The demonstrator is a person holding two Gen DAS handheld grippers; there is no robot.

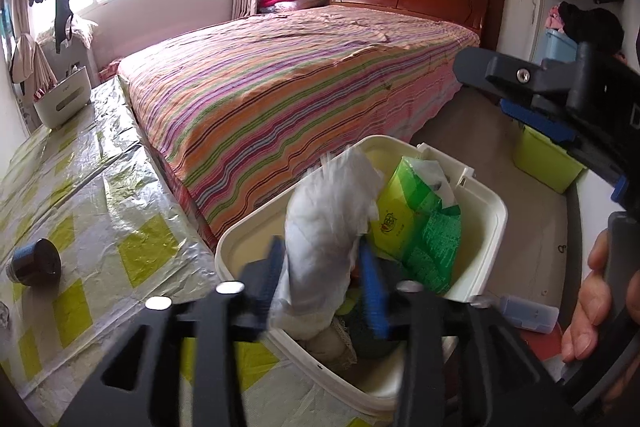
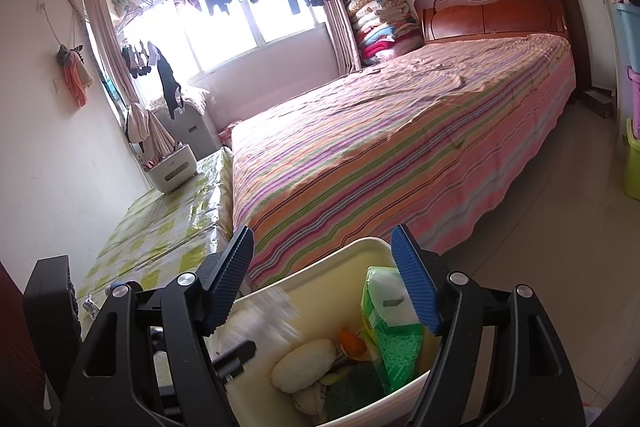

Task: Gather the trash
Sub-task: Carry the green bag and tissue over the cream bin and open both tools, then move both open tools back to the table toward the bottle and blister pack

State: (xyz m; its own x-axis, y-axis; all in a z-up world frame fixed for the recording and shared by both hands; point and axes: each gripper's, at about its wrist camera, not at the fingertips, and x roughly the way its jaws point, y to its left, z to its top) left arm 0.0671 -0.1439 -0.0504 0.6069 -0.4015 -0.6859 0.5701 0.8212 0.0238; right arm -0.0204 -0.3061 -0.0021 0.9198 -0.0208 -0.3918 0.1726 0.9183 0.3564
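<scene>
one cream rectangular plastic bin (image 1: 486,215) is seen at the foot of one striped bed (image 1: 288,83), and in it one green plastic tissue pack (image 1: 420,223), one pale oval sponge (image 2: 304,365) and one orange scrap (image 2: 352,341) are counted. one crumpled white tissue wad (image 1: 332,227) is found over the bin between the blue pads of the left gripper (image 1: 326,281), its long axis upright and tilted slightly rightward at the top; whether the parted jaws press it cannot be told. the right gripper (image 2: 322,281) is held above the bin with jaws wide apart and nothing between them.

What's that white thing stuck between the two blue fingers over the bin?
A crumpled white tissue wad sits between the left gripper fingers, over the white bin. The left wrist view shows it.
</scene>
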